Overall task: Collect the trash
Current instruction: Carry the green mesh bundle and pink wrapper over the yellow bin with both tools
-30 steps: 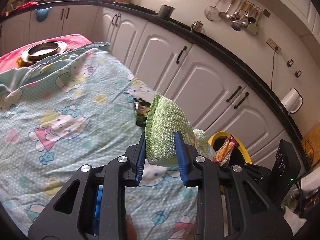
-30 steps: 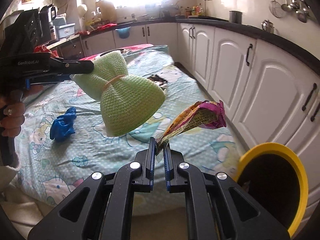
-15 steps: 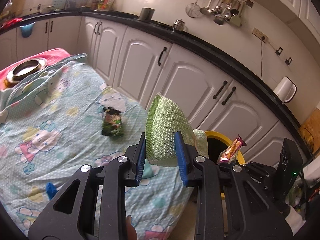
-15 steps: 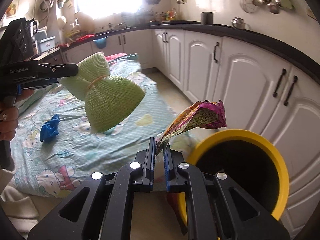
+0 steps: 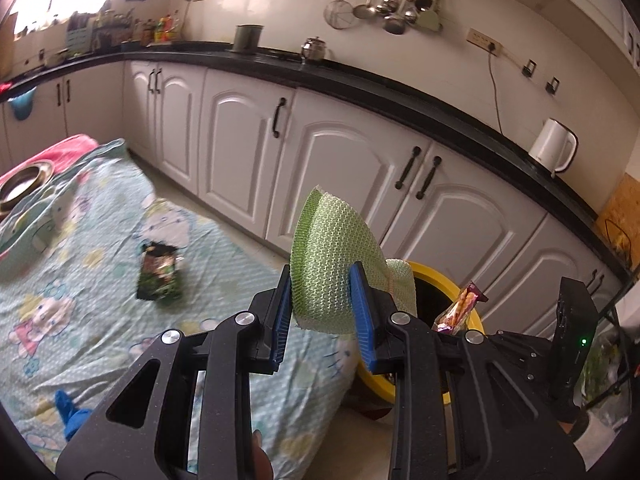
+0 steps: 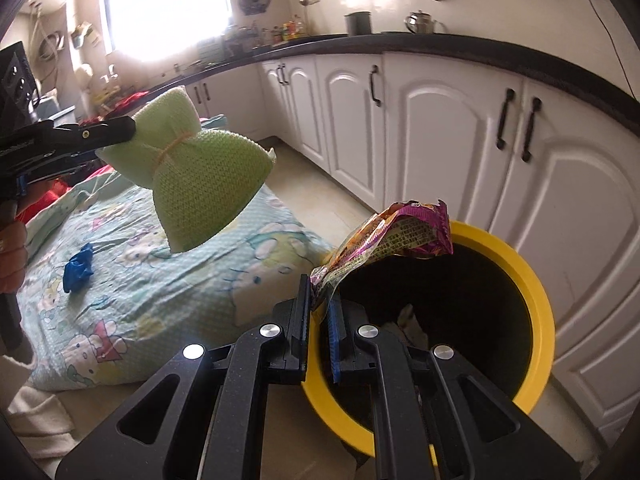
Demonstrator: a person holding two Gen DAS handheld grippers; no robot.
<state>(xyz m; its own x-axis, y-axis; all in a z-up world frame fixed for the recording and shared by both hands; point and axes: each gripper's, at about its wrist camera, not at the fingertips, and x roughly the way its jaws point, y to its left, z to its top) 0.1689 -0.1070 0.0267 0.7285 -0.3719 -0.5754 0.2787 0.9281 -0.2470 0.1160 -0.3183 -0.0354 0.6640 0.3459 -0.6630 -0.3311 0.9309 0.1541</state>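
Both tongs have swung off the bed to the yellow bin (image 6: 536, 300). Right tongs (image 6: 319, 312) pinch the snack wrapper (image 6: 396, 236) over its mouth, ready to drop; left tongs (image 5: 322, 312) clamp the green mesh scrubber (image 5: 332, 252) just short of bin.

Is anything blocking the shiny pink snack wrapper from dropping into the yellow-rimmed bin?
Nothing visible does. The right gripper pinches the crinkled pink and orange snack wrapper right above the open mouth of the yellow-rimmed black bin. The green mesh scrubber held in the left gripper hangs off to the side, over the bedspread.
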